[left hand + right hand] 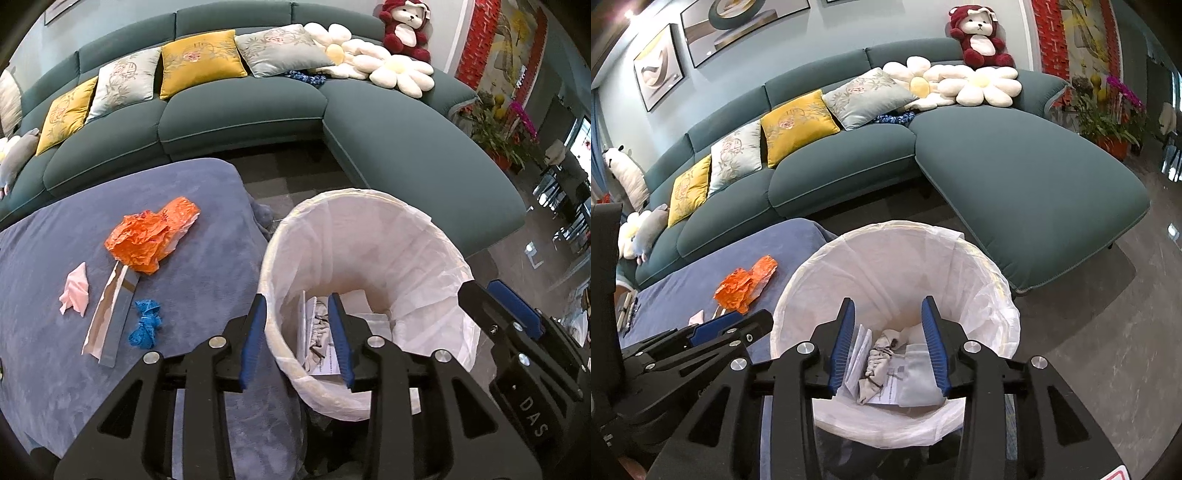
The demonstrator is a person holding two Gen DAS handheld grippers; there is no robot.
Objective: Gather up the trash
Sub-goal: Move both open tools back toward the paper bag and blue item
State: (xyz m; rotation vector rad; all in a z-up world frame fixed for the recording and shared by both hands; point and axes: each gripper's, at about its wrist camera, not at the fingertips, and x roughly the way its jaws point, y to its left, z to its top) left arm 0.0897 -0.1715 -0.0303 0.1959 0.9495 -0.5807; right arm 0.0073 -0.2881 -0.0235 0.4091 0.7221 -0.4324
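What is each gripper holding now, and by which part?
Nothing. The left gripper and right gripper are both open and empty above the lined trash bin.

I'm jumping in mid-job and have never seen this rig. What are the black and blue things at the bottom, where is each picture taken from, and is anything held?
They are hand-held grippers, one per hand, each carrying its own camera looking along its fingers. Left view: the left gripper is open and empty over the near rim of the lined trash bin. Right view: the right gripper, also open and empty, hangs over the bin, which already contains paper and cloth. On the blue-covered table lie an orange wrapper, pink tissue, a torn paper strip and a blue crumpled wad.
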